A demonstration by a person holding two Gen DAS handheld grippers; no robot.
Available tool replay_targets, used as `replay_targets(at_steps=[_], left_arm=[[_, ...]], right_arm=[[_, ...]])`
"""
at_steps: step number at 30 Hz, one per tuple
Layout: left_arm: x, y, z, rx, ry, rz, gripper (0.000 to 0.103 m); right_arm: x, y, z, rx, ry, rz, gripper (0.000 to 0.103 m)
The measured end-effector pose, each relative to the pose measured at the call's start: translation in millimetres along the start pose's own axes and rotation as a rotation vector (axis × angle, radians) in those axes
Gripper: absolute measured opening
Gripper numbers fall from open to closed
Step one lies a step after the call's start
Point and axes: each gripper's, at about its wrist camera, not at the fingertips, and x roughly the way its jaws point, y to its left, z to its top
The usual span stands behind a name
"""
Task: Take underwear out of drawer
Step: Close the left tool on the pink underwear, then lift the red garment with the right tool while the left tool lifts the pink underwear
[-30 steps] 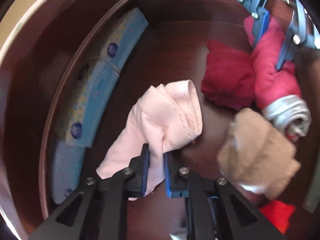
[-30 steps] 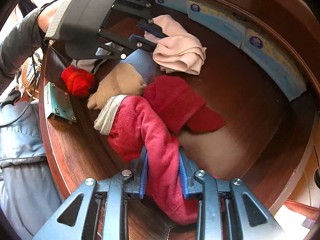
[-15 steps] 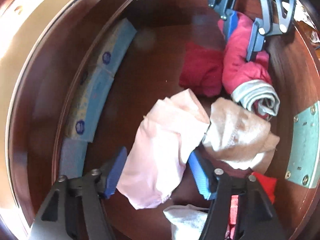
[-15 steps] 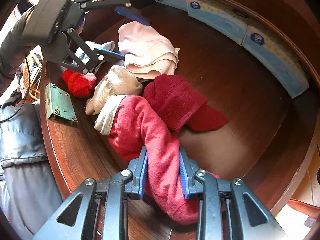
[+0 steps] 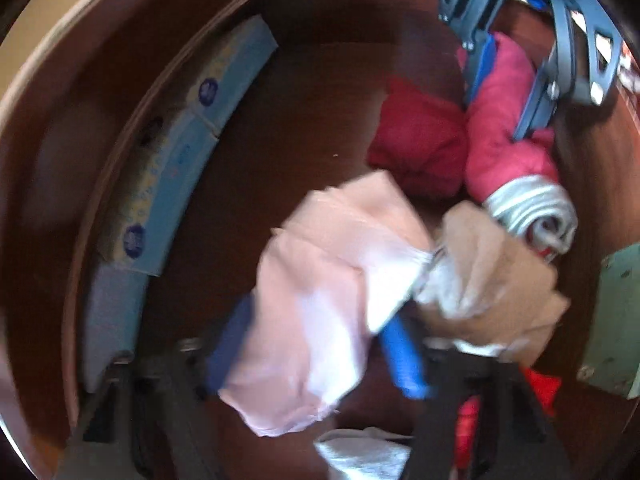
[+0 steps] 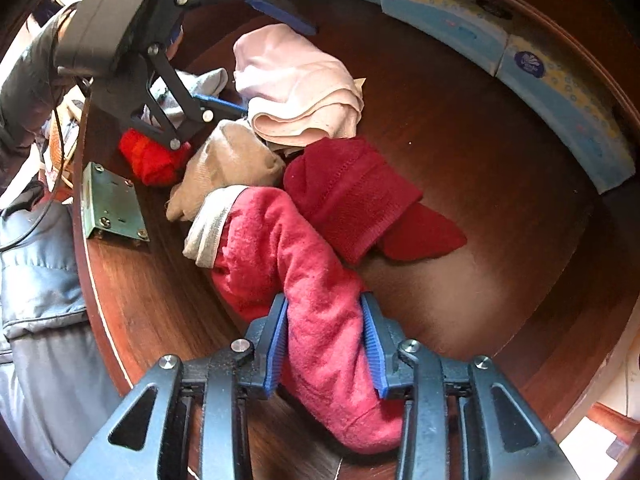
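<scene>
The pale pink underwear [image 5: 320,292] lies on the floor of the dark wooden drawer [image 5: 280,128], between the wide-open fingers of my left gripper [image 5: 316,344]; it also shows in the right wrist view [image 6: 296,88]. My right gripper [image 6: 324,344] is shut on a rolled pink-red garment [image 6: 304,276] with a grey waistband, near the drawer's front wall. A dark red garment [image 6: 352,196], a tan one [image 6: 228,164] and a bright red one [image 6: 152,160] lie beside it. The left wrist view is blurred.
Light blue tissue packs [image 5: 176,160] line the drawer's back wall, also in the right wrist view [image 6: 520,60]. A green metal lock plate [image 6: 112,204] sits on the drawer's front wall. A grey-white cloth [image 5: 364,456] lies at the front.
My left gripper has let go of the pale pink underwear and opened wide around it, then shifted slightly. My right gripper stays shut on the pink-red garment.
</scene>
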Motion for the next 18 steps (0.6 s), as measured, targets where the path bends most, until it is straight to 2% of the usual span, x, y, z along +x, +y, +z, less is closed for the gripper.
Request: replay_targets(at_steps=[1, 4, 12, 18], left_arm=[[2.2, -1.6, 0.0, 0.002, 0.009, 0.014, 0.031], [0.9, -5.1, 1.2, 0.001, 0.018, 0.017, 0.022], [-31.9, -9.0, -6.3, -0.085, -0.041, 0.043, 0.019], [-58.3, -4.9, -15.7, -0.211, -0.109, 0.061, 0.019]], right_arm=[[0.5, 0.8, 1.9, -0.003, -0.001, -0.007, 0.038], [-2.2, 6.0, 3.9, -0.020, -0.024, -0.029, 0.031], [-24.3, 8.4, -3.7, -0.003, -0.177, -0.035, 0.027], [-37.3, 10.8, -7.2, 0.033, -0.292, -0.047, 0.027]])
